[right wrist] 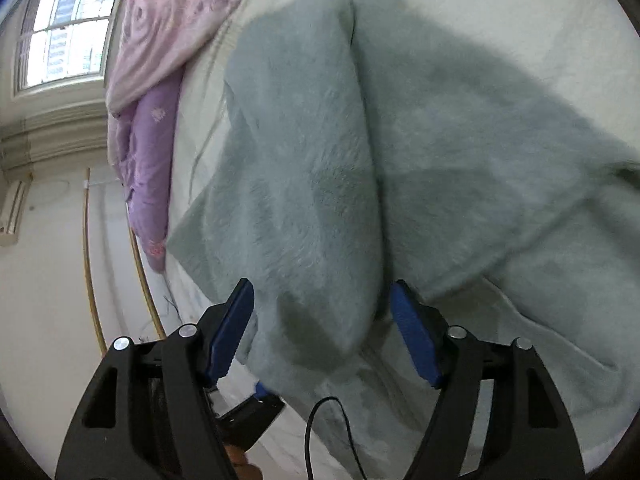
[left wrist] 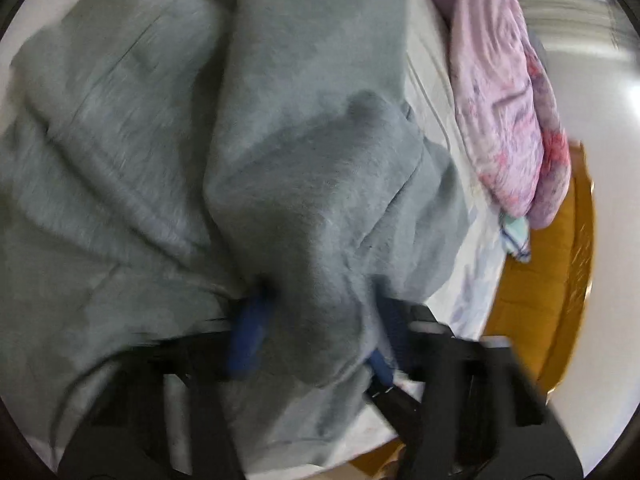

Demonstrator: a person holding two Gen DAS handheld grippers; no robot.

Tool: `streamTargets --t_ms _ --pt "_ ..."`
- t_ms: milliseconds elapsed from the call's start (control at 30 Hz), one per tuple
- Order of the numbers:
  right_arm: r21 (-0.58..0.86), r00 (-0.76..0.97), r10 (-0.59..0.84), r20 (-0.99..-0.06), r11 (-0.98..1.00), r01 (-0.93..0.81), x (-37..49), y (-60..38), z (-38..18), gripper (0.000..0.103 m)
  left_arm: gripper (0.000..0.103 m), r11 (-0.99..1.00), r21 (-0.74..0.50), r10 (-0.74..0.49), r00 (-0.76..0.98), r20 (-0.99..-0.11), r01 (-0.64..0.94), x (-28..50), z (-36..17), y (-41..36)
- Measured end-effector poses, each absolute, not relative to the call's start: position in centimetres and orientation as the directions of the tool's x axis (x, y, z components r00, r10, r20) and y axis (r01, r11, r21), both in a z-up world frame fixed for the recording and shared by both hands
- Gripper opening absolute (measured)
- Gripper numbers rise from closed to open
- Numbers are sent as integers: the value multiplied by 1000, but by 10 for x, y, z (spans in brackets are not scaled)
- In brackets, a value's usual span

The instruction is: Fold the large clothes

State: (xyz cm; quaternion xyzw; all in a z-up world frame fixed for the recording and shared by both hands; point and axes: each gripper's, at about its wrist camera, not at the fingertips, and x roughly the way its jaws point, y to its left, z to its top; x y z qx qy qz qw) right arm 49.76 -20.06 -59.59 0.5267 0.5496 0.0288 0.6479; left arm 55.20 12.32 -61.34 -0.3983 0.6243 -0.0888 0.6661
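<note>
White bed (right wrist: 520, 8) — grey garment (right wrist: 440, 140), pink quilt (right wrist: 168, 20)

Grey-green fuzzy garment (left wrist: 280, 128); pink floral quilt (left wrist: 508, 100); blue fingers (right wrist: 416, 336).

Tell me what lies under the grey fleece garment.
Under the grey fleece garment lies a white bedsheet, showing around its edges. Whatever sits beneath its middle is covered. The left hand-held gripper lifts one fold off the bed.
</note>
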Motion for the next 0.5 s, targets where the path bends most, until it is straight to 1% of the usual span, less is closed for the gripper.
streamTargets --t_ms 33,67,133,200,267,333,367,400,433,467,500 --pt "718 391 617 -683 468 515 500 -198 -593 17 6 682 -641 -606 218 -765 -353 553 -612 121" --pt "720 399 608 -687 491 490 500 -196 -586 4 6 698 -637 -584 253 -771 -328 551 -605 123" --pt "731 419 600 -682 534 424 494 -192 -569 4 6 734 -638 -553 340 -761 -234 542 -582 123" --pt "702 420 564 -711 597 387 481 -191 -556 4 6 768 -624 -534 397 -747 -143 524 -564 122" --pt "669 378 552 -743 625 401 469 -190 -566 4 6 816 -566 -489 380 -785 -117 511 -568 114" --pt "633 321 547 -773 638 439 462 -190 -589 5 6 861 -491 -432 319 -844 -133 502 -590 106" --pt "620 291 552 -781 635 460 462 -190 -602 9 7 871 -468 -413 291 -863 -148 502 -599 104" --pt "612 274 554 -786 632 475 462 -191 -609 12 10 873 -456 -407 258 -876 -172 502 -610 103" --pt "613 272 561 -782 612 499 462 -194 -613 12 15 863 -464 -413 248 -876 -200 503 -615 105" --pt "617 276 567 -776 594 515 461 -198 -611 13 24 860 -463 -408 255 -877 -216 504 -613 108" --pt "602 271 552 -788 601 525 460 -200 -604 18 30 860 -460 -400 269 -876 -221 505 -607 112"
